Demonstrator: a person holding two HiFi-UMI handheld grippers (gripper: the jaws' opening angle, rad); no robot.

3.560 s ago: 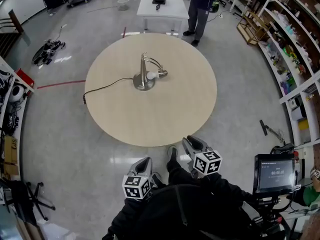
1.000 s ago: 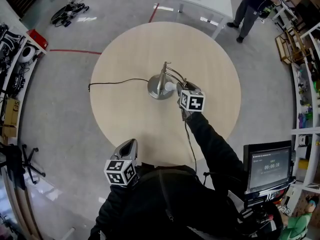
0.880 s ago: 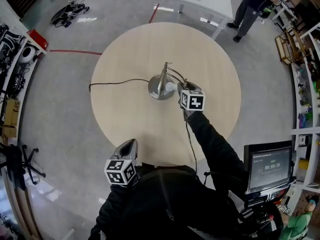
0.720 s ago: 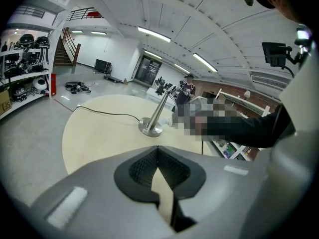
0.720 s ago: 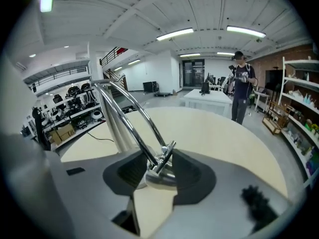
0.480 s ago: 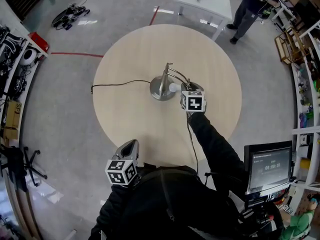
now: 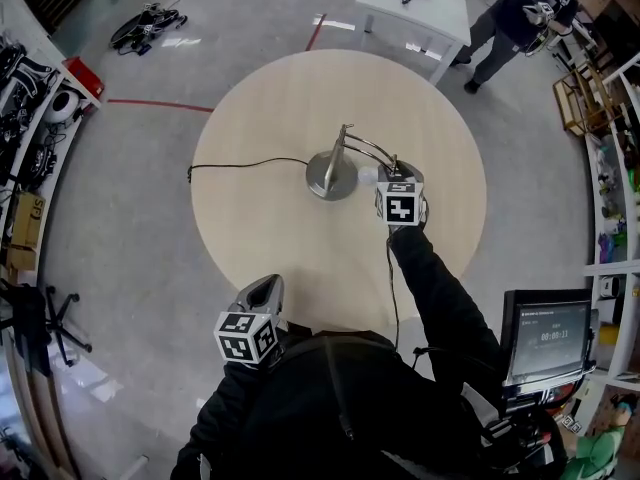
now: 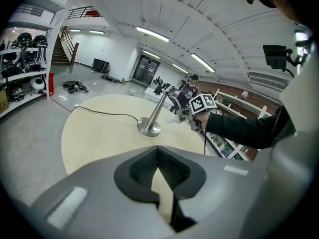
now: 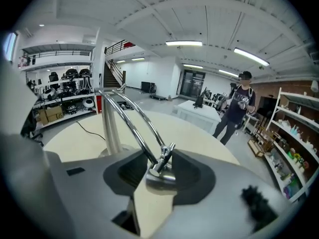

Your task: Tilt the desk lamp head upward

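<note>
The desk lamp (image 7: 333,171) stands at about the middle of the round tabletop (image 7: 270,238). Its round base (image 7: 331,178) is flat on the wood and its post (image 9: 110,126) is upright. Two curved chrome rods (image 9: 133,121) arch from the top of the post over toward the right edge. There they come down to the lamp head (image 9: 161,177), which is held above the wood.

The right gripper (image 9: 160,170) has that head between its jaws. They have just been closing and now sit pinched on the head's metal shell at both sides, partway open. The rods and their small joint rise directly ahead of the jaws.

The left gripper (image 7: 263,296) hangs off the near edge, well apart from the lamp. Its jaw tips meet, with nothing between them.

A black cord (image 7: 240,164) trails from the base across the wood to the left edge.

Beyond the far edge stands a white table (image 7: 415,3), with a person (image 7: 512,18) beside it. Shelving (image 7: 612,118) lines the right of the room, and a screen (image 7: 553,336) sits by the wearer's right. A red line (image 7: 150,103) runs across the floor at the left, with some gear (image 7: 148,23) lying further off.
</note>
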